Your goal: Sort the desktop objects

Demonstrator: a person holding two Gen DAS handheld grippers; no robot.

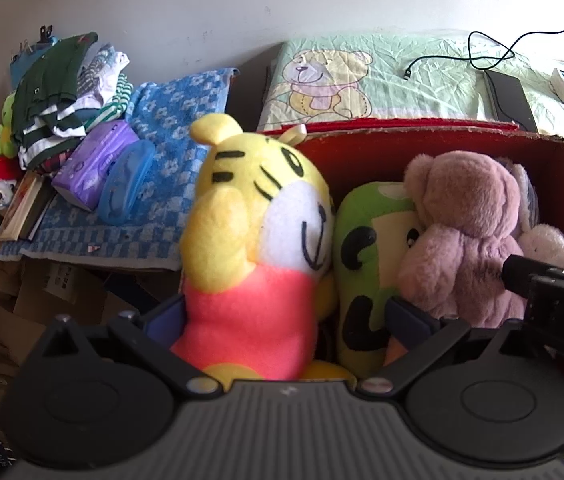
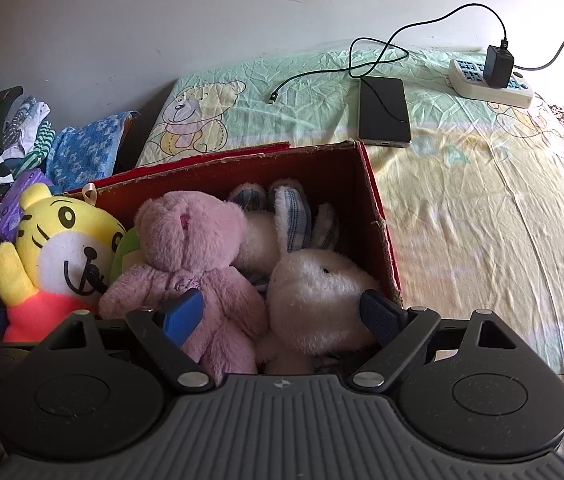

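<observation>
Packing soft toys into the red box (image 2: 378, 216) on the bed: the left gripper (image 1: 282, 316) is spread wide around the tiger toy (image 1: 257, 232) at the box's left end, not pinching it. The right gripper (image 2: 282, 316) gapes over the pink bear (image 2: 189, 248) and white rabbit (image 2: 314, 296) inside. Next, probably withdraw both.

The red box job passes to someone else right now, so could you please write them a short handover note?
Left gripper: open, jaws either side of the yellow tiger plush, which stands at the left end of the red box.
Right gripper: open over the box, holding nothing.
Done: purple bear, white bunny and green plush lie in the box.
Left: confirm the tiger is seated, then withdraw. The phone lies outside on the sheet.
</observation>
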